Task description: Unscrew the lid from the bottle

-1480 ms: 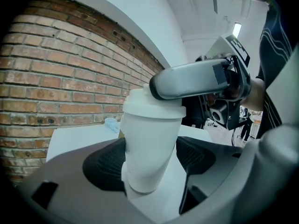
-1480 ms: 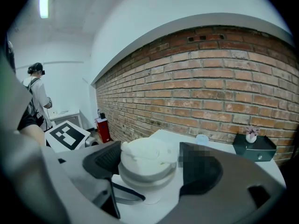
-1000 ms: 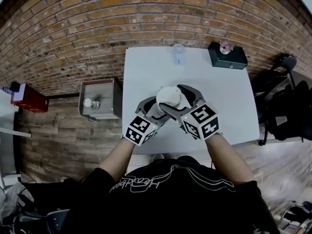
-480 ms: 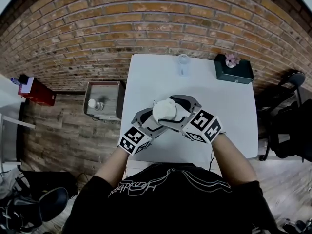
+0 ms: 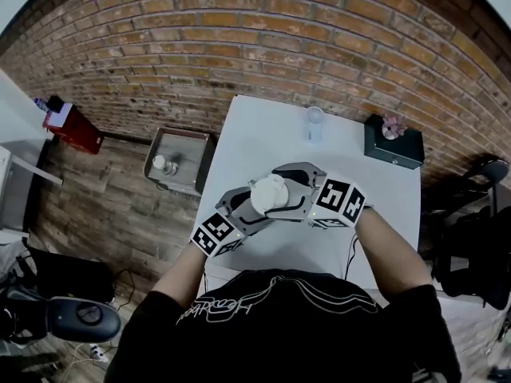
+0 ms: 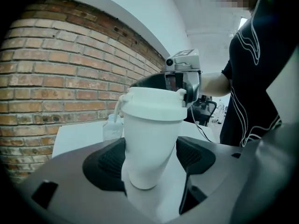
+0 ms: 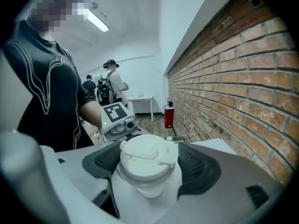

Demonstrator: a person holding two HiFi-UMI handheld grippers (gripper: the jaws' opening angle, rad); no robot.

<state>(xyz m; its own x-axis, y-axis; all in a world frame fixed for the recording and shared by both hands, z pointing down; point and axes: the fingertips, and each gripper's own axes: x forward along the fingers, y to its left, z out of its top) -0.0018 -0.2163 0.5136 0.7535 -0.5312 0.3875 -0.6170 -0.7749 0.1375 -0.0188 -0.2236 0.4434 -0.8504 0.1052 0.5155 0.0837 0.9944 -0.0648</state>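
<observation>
Bottle of white plastic, tapering toward its base, is seen upright between the two black ribbed fingers of the left gripper. The fingers are closed on the lower body, one pad against each side, with the base just below the pads and the wider top well above them.

The round white plastic lid, with a flip tab across its top, sits on the bottle. It is set between the black fingers of the right gripper. These fingers stand wide but are pressed to the lid's rim on both sides, so the lid is pinched. The bottle's neck shows just below them.

In the head view the bottle is held in front of the person, over the near left part of the white rectangular surface, and the two grippers meet at it from left and right.

Noted on the far edge of the surface, well apart from the grippers:
- a small clear bottle
- a dark green box

A metal bin is noted on the wooden floor beside the surface.
</observation>
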